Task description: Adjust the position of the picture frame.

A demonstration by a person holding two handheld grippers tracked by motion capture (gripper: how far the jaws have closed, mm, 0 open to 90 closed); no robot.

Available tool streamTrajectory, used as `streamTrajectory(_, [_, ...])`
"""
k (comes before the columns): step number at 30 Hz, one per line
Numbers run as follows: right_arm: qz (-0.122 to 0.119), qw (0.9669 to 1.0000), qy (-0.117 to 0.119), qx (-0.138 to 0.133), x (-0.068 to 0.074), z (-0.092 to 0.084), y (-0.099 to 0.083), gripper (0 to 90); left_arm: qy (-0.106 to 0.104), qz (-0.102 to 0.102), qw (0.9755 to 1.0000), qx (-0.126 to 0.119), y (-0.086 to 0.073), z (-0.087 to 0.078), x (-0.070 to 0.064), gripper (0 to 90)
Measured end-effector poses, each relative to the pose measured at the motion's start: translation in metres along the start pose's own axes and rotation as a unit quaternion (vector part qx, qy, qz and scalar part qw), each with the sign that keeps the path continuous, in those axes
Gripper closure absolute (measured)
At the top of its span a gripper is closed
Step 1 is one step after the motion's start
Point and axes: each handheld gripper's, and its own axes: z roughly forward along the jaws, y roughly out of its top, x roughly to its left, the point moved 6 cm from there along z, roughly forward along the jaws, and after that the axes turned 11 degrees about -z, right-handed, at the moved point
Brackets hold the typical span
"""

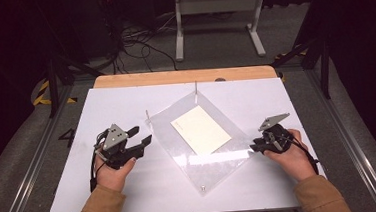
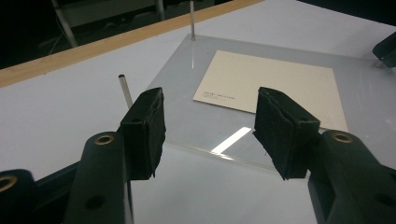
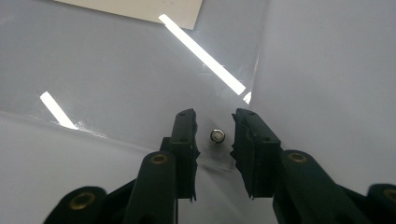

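A white table (image 1: 131, 190) carries a clear acrylic sheet (image 1: 205, 160) turned diamond-wise near its middle, with a cream card (image 1: 200, 129) lying on the sheet's upper half, small print along one edge of it in the left gripper view. Thin metal posts stand at the sheet's corners: one at the far corner (image 1: 196, 91), one at the left corner (image 1: 147, 115), and a short stud at the near corner (image 1: 202, 188). The left gripper (image 1: 145, 135) is held in the person's left hand (image 1: 111, 172) just left of the sheet, its jaws pointing toward the sheet's left edge; in the left gripper view the two black pads (image 2: 148, 130) stand wide apart with nothing between them — the left post (image 2: 124, 89) rises just behind the left pad, and the sheet's edge and the card (image 2: 275, 86) lie beyond the gap. The right gripper (image 1: 255, 147) is held in the right hand (image 1: 295, 158) at the sheet's right corner. In the right gripper view its jaws are partly closed, a narrow gap left between them, and a small metal stud (image 3: 217, 136) sits in that gap at the corner of the sheet (image 3: 116, 70) — neither pad (image 3: 186, 140) appears to touch it. Bright strips of reflected light cross the acrylic. A wooden strip (image 1: 184, 76) runs along the table's far edge.
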Motion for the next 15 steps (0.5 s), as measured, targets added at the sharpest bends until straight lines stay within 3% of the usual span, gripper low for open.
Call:
streamTrajectory(6, [-0.005,1.0000,0.003,0.005,-0.0007,0.0024,0.0007,82.3,0.003,-0.001,1.0000,0.003,-0.0028,0.0017,0.0024,42.9])
streamTrajectory(15, [-0.033,0.9993,0.008,0.016,0.0009,0.0021,0.0025,83.1,-0.005,-0.019,0.9997,0.014,-0.0078,0.0057,0.0069,42.3])
